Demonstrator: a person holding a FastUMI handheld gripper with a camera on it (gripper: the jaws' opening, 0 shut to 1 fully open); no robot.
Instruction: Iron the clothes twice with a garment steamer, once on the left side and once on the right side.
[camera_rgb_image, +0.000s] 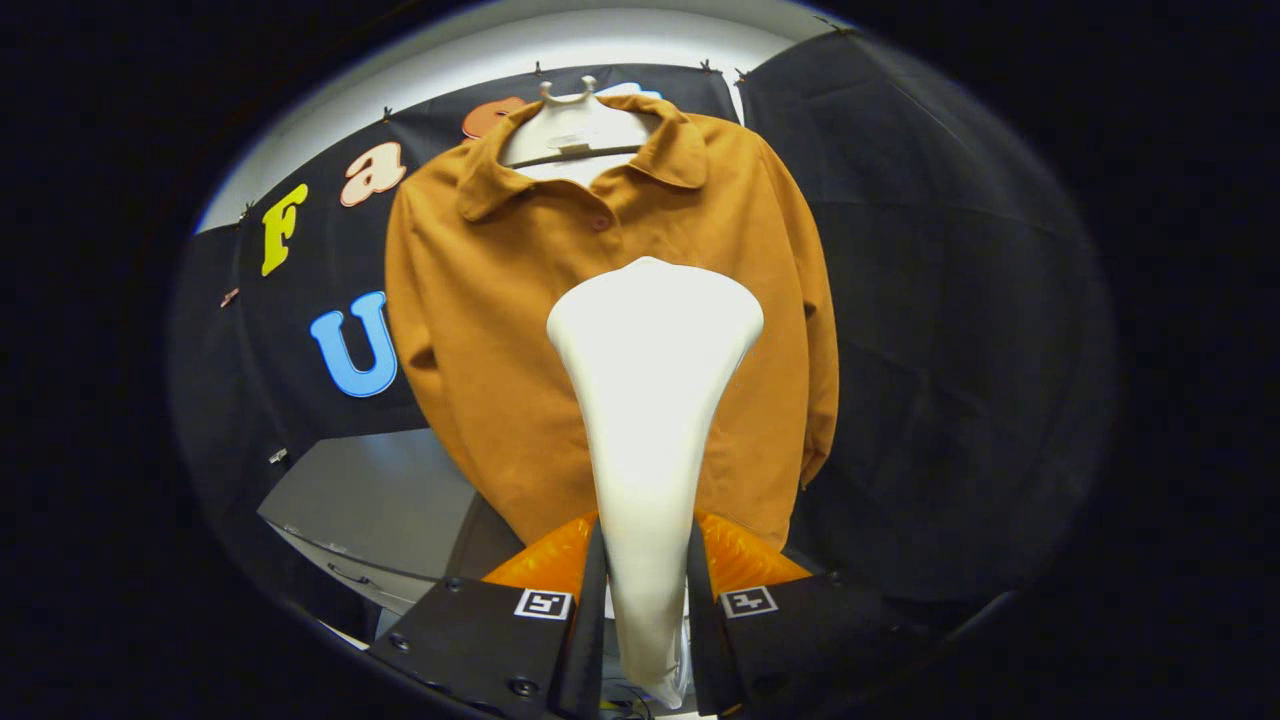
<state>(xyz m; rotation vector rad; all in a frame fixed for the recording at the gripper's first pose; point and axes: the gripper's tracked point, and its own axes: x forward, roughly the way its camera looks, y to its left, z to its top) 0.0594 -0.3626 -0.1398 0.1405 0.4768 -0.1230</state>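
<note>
Between our gripper's (646, 570) fingers we clamp the white garment steamer (650, 400) by its handle; just beyond its head hangs the brown shirt (480, 330) on a hanger (572, 125).

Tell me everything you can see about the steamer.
The steamer is a smooth, glossy white body, plastic by its look. It has a narrow handle that widens upward into a broad, rounded head. It stands nearly upright, its handle clamped between the two fingers of the gripper, both pressing on it. The head sits in front of the lower middle of the shirt, below the placket button. Whether it touches the cloth cannot be told.
</note>
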